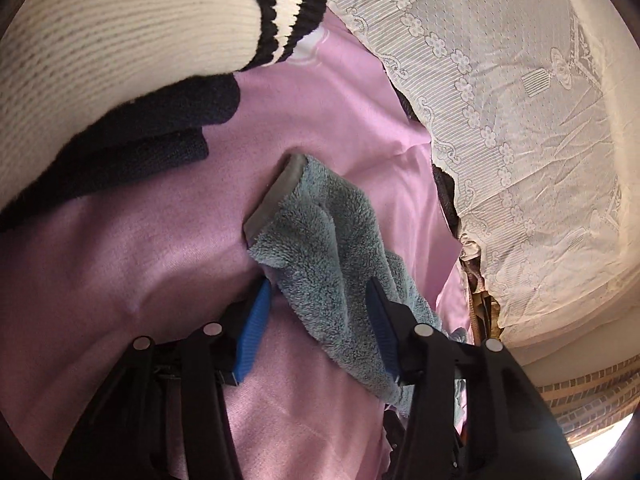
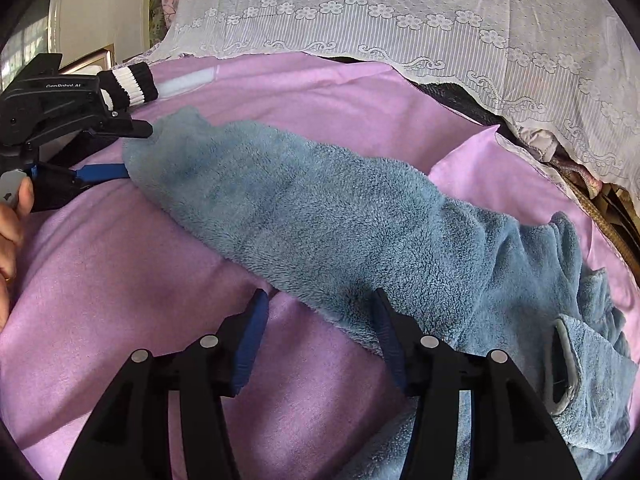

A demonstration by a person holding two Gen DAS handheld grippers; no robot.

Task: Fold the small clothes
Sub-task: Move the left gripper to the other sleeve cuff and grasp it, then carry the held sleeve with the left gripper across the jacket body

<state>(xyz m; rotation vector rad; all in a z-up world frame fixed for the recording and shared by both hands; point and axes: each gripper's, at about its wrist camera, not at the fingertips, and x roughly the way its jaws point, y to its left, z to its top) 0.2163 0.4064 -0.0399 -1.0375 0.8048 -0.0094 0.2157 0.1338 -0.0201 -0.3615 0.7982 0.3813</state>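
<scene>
Both claws gape with nothing gripped: left gripper (image 1: 318, 288) straddles the blue fleece garment's (image 2: 320, 216) sleeve on the pink sheet (image 2: 120, 280), right gripper (image 2: 320, 300) at its lower edge; pinch both layers before folding.

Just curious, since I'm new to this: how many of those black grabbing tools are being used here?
2. The left tool is at the blue fleece garment's far end, fingers open around its edge. The right tool is open at the garment's near edge. More could be out of view.
</scene>
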